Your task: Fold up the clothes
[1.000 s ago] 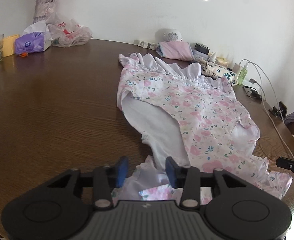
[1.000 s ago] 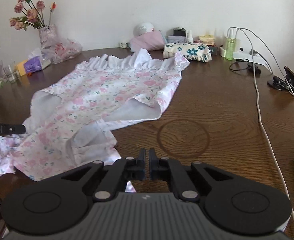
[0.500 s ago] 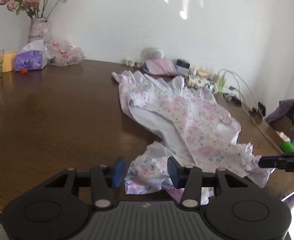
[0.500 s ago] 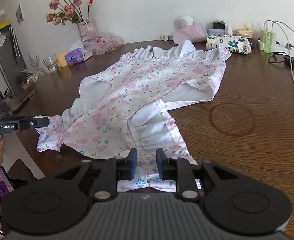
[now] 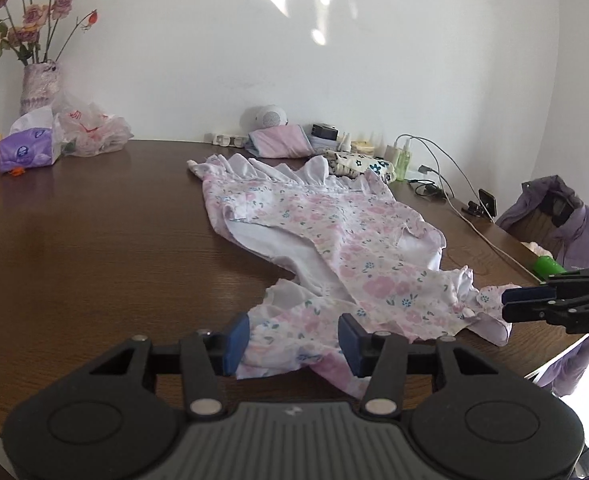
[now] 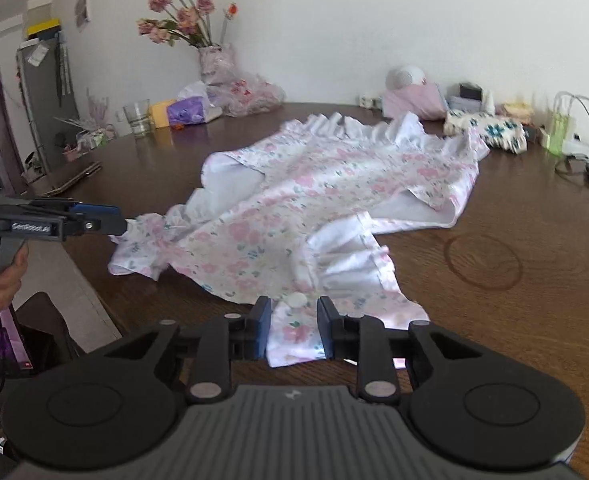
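Note:
A pink floral dress [image 5: 334, 240] with white ruffles lies stretched along the brown table [image 5: 94, 240]; it also shows in the right wrist view [image 6: 314, 200]. My left gripper [image 5: 292, 338] is open at the near hem, with a fold of cloth lying between its blue pads. My right gripper [image 6: 292, 326] is open too, with the other hem corner between its pads. Each gripper shows side-on in the other view, the right gripper [image 5: 510, 306] and the left gripper [image 6: 120, 222], both at the hem's edge.
A flower vase [image 5: 40, 84], tissue pack [image 5: 24, 152] and plastic bag [image 5: 90, 128] stand at the far left. Folded cloths [image 5: 278, 142], bottles and a charging cable [image 5: 490, 240] line the far right. A purple jacket [image 5: 562, 224] hangs on a chair. A glass [image 6: 138, 116] stands by the wall.
Both grippers have dropped low to the near table edge and opened wider, the right from shut. The dress hem now lies between each pair of pads.

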{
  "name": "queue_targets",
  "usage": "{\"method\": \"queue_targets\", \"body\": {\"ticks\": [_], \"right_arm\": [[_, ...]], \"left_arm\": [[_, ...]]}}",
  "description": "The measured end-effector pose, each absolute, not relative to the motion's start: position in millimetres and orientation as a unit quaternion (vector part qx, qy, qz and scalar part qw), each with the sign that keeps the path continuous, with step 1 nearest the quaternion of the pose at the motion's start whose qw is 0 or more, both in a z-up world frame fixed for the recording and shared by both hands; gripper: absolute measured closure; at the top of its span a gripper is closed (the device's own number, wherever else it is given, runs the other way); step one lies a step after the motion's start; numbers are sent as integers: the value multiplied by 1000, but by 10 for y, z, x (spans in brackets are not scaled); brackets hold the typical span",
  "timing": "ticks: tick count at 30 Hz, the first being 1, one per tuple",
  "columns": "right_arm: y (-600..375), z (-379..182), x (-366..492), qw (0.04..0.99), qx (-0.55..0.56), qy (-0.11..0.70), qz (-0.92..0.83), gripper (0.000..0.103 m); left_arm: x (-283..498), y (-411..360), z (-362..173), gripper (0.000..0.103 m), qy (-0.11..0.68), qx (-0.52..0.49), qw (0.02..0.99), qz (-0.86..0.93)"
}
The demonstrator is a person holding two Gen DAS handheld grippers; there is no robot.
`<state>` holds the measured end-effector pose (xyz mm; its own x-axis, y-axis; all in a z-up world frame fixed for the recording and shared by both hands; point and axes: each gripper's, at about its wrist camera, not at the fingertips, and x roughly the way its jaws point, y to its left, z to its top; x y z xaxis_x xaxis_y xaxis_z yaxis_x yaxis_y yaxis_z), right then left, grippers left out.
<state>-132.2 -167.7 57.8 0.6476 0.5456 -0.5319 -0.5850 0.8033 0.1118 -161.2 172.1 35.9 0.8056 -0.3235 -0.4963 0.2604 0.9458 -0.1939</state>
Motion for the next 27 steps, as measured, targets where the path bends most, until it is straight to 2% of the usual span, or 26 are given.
{"method": "queue_targets", "body": {"ticks": [2, 5, 7, 9, 11, 13, 14, 15, 17, 19, 20, 21, 27], "right_arm": [[-1417, 630, -1336, 891, -31, 265, 366, 60], [-916, 629, -1307, 868, -46, 258, 421, 59], [-640, 558, -1286, 860, -70, 272, 426, 61], [-373, 482, -1268, 852, -94, 287, 428, 72], [-336, 458, -1255, 850, -90, 294, 428, 72], [-327, 473, -1294, 849, -92, 290, 433, 72], [-298, 495, -1343, 848, -103, 278, 439, 71], [-233, 503, -1388, 848, -124, 266, 441, 67], [-89, 489, -1443, 848, -165, 249, 438, 68], [27, 409, -1404, 852, -193, 253, 416, 75], [35, 389, -1389, 852, -201, 255, 411, 92], [35, 375, -1377, 851, -208, 256, 408, 99], [-181, 436, -1265, 826, -185, 288, 447, 102]], "left_arm": [[-1637, 1853, 334, 51, 268, -67, 947, -165], [-1620, 2013, 263, 51, 274, -96, 941, -176], [-1590, 2003, 248, 56, 286, -83, 937, -185], [-1578, 1979, 250, 62, 289, -64, 935, -196], [-1587, 1972, 270, 65, 273, -57, 936, -214], [-1523, 1968, 274, 86, 274, -52, 933, -226], [-1473, 1955, 269, 92, 281, -44, 930, -232], [-1423, 1938, 262, 97, 287, -35, 928, -236], [-1340, 1916, 262, 99, 296, -21, 922, -250], [-1292, 1910, 295, 100, 292, -8, 918, -266], [-1270, 1909, 322, 100, 290, 2, 917, -273], [-1249, 1909, 354, 101, 288, 15, 916, -278], [-1111, 1925, 462, 103, 290, 66, 908, -294]]}}
